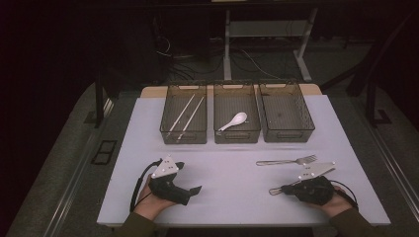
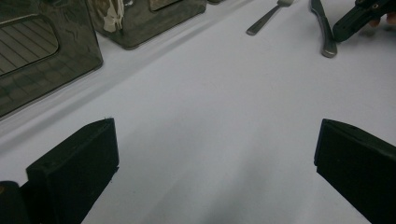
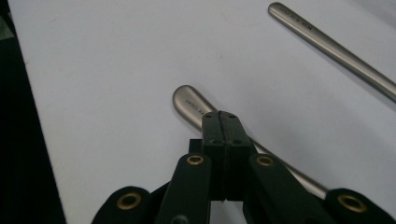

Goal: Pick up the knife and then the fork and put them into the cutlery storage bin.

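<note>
In the high view, the right gripper [image 1: 282, 188] is seen at the lower right of the frame, its jaws brought together over the handle of a metal utensil [image 1: 274, 189] lying on the white table [image 1: 232, 197]. In the right gripper view the jaws are pressed together above that handle [image 3: 189, 101]; whether it is pinched cannot be told. A fork [image 1: 286, 161] is laid just above. The left gripper [image 1: 193, 190], at the lower left, is held with jaws wide apart and nothing between them.
</note>
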`<action>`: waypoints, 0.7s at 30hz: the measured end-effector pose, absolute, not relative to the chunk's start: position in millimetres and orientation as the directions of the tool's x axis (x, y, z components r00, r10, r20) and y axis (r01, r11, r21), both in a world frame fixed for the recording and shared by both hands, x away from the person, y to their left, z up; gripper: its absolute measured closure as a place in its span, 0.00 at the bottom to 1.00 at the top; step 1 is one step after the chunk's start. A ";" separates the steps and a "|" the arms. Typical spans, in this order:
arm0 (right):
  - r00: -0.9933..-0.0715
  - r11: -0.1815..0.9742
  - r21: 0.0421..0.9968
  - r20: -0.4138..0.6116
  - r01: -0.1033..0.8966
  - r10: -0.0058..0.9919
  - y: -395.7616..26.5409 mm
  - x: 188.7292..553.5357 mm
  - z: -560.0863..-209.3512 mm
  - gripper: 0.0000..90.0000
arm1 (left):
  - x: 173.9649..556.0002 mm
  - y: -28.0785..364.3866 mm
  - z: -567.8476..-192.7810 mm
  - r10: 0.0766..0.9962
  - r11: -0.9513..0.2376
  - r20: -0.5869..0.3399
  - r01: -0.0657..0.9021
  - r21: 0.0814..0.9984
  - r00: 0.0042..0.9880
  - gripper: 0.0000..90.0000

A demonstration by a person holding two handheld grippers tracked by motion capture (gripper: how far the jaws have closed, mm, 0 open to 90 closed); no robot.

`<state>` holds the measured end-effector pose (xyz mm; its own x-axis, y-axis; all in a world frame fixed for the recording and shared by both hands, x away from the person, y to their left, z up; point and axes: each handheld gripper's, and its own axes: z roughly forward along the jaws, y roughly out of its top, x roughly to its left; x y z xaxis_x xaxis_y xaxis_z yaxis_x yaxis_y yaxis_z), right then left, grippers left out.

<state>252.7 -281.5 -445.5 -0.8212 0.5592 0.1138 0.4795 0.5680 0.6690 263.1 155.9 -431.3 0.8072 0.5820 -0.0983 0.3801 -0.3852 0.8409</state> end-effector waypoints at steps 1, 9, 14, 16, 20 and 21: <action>-0.821 0.568 0.668 0.116 0.481 0.559 -280.3 254.2 -445.6 1.00 | 263.1 156.0 -431.3 0.583 -0.385 -0.099 0.381 0.841 0.806 0.00; -0.815 0.558 0.674 0.116 0.485 0.568 -272.9 270.0 -446.6 1.00 | 263.1 155.8 -431.0 0.582 -0.388 -0.095 0.378 0.841 0.808 0.00; -0.816 0.552 0.676 0.128 0.488 0.564 -267.3 280.5 -447.5 1.00 | 263.6 156.4 -431.5 0.581 -0.388 -0.097 0.380 0.839 0.808 0.00; -0.818 0.558 0.673 0.125 0.486 0.562 -264.8 283.3 -447.9 1.00 | 263.4 156.2 -431.4 0.582 -0.387 -0.098 0.381 0.840 0.807 0.00; -0.820 0.565 0.671 0.114 0.480 0.561 -259.3 289.0 -448.8 1.00 | 263.4 155.8 -431.4 0.579 -0.388 -0.097 0.379 0.840 0.809 0.00; -0.821 0.567 0.672 0.110 0.477 0.560 -258.7 290.2 -448.8 1.00 | 263.6 155.9 -431.5 0.579 -0.389 -0.097 0.379 0.839 0.809 0.00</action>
<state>290.2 -258.7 -448.8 -0.8212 0.5600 0.1102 0.4768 0.5671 0.6716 263.6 155.9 -431.5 0.8094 0.5791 -0.0971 0.3793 -0.3893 0.8394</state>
